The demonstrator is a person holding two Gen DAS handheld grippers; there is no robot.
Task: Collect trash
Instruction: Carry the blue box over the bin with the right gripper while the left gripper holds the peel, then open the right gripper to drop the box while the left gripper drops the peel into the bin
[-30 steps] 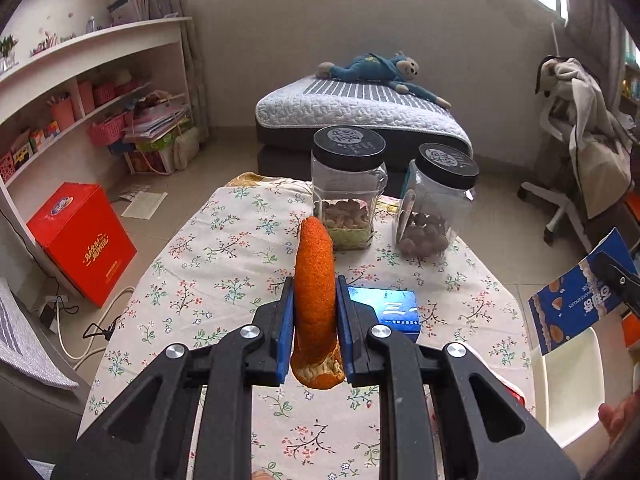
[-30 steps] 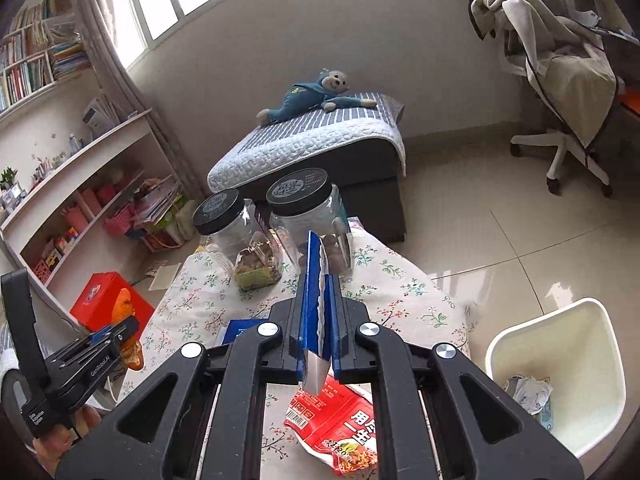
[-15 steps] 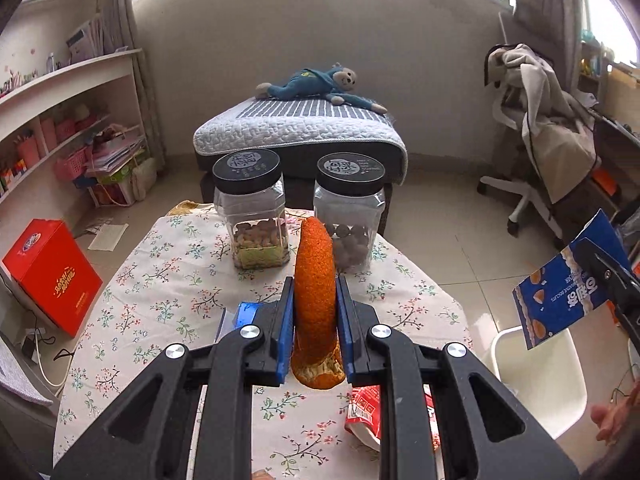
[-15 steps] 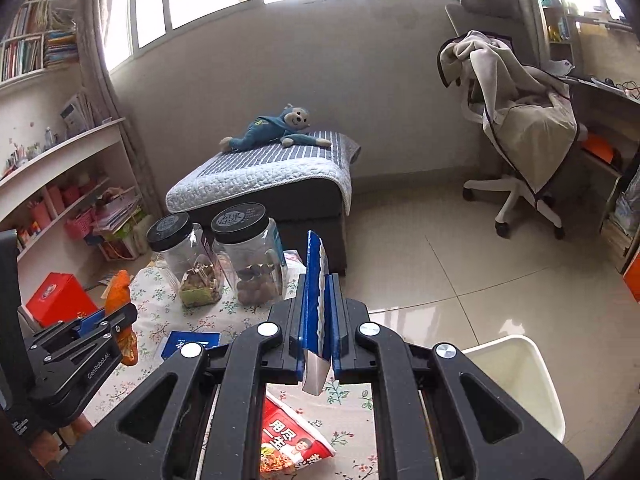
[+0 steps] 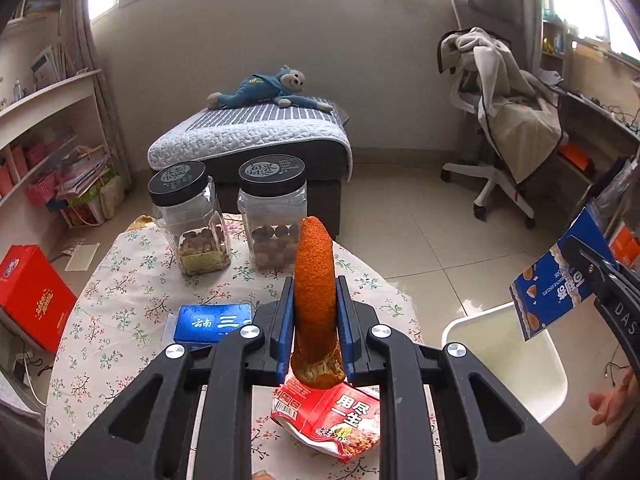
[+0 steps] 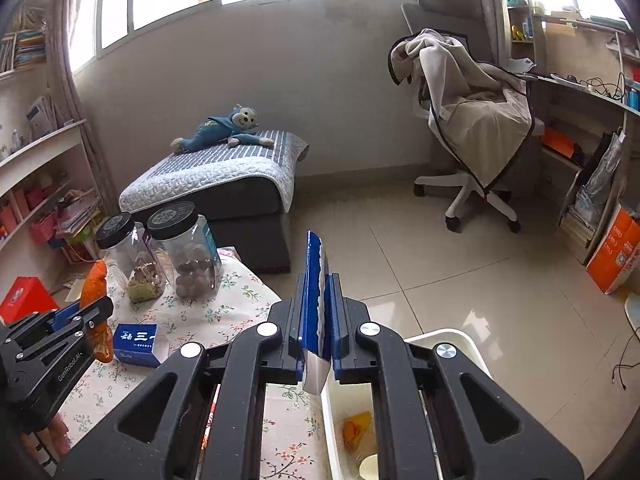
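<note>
My left gripper (image 5: 314, 312) is shut on a long strip of orange peel (image 5: 314, 280) that stands upright between its blue pads, above the floral table (image 5: 120, 320). Seen from the right wrist view, the same left gripper (image 6: 86, 314) holds the orange peel (image 6: 94, 280) at the left. My right gripper (image 6: 316, 320) is shut on a flat blue snack wrapper (image 6: 314, 276), edge-on, above the white bin (image 6: 448, 338). In the left wrist view that blue snack wrapper (image 5: 556, 288) hangs over the white bin (image 5: 500, 344) beside the table. A red food packet (image 5: 332, 416) lies on the table under the left gripper.
Two black-lidded jars (image 5: 192, 220) (image 5: 276, 212) of nuts stand at the table's far side, and a blue box (image 5: 212, 324) lies mid-table. The bin holds scraps (image 6: 356, 428). A low bed (image 5: 248, 136), a draped office chair (image 5: 508, 128), shelves (image 5: 48, 128) and a red box (image 5: 32, 292) ring the tiled floor.
Both grippers have swung to the right with their loads. The bin now lies under the right gripper, and the red packet has come into view under the left one. Both grips are unchanged.
</note>
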